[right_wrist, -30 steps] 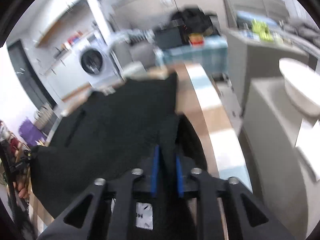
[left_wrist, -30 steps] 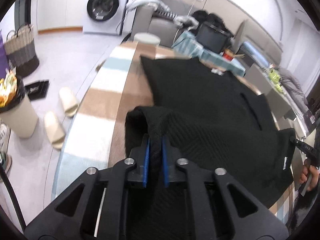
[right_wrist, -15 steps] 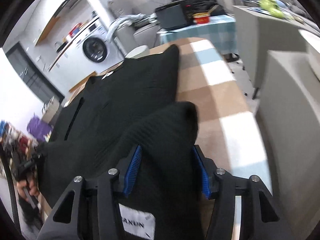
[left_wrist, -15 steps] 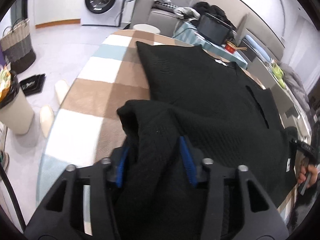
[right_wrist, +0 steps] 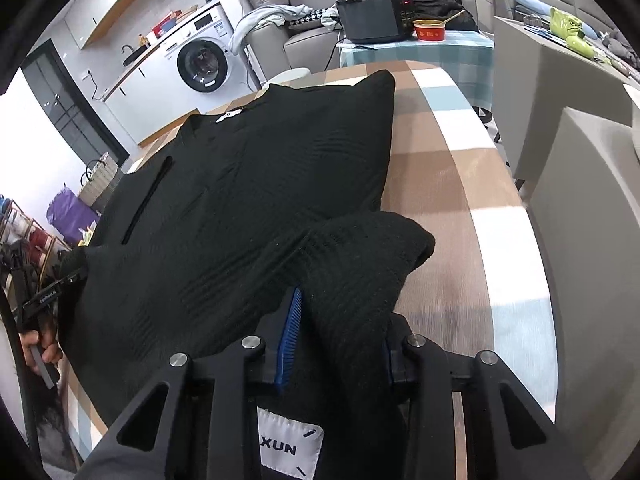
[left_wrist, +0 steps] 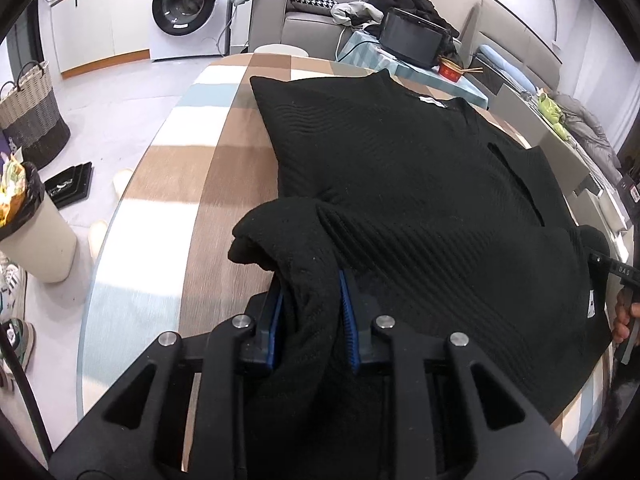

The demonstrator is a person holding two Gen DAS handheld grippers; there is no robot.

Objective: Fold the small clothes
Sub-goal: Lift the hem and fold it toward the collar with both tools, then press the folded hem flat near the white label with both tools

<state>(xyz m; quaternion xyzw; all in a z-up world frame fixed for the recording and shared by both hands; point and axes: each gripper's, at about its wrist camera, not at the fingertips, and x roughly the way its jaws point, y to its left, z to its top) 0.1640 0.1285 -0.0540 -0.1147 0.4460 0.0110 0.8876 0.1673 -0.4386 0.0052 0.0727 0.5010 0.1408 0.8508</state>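
— Looking along the left gripper (left_wrist: pixel 311 316), what do you see between its blue pads (left_wrist: pixel 347 312)?

— A thick fold of the black knitted garment (left_wrist: pixel 400 184). The jaws are closing at this moment, and the cloth fills the gap from one pad to the other, so the gripper pinches the fabric. The bunched edge rises over the fingertips and hangs a little to the left.

— And the right gripper (right_wrist: pixel 338 340)?

— It is the same there. Its jaws are closing too, with a roll of the same garment between them. I see one blue pad (right_wrist: pixel 290 332) clearly on the left; the other is almost hidden under the cloth. A white label (right_wrist: pixel 289 446) with letters lies near the bottom of this view, between the gripper's arms.

— Where is the garment lying?

— It is spread flat on a table with a checked cloth (left_wrist: pixel 168 184) of brown, white and pale blue. The near corners are lifted in the two grippers; the rest lies on the table, with a small white tag (left_wrist: pixel 430 101) at the neck on the far side.

— Is the person visible?

— Only fingers (right_wrist: pixel 40 344) around a gripper handle, at the left border of the right view. Behind the table stand a washing machine (left_wrist: pixel 186 4), a grey sofa (left_wrist: pixel 304 20) and a red bowl (right_wrist: pixel 429 30). On the floor there is a woven basket (left_wrist: pixel 32 116).
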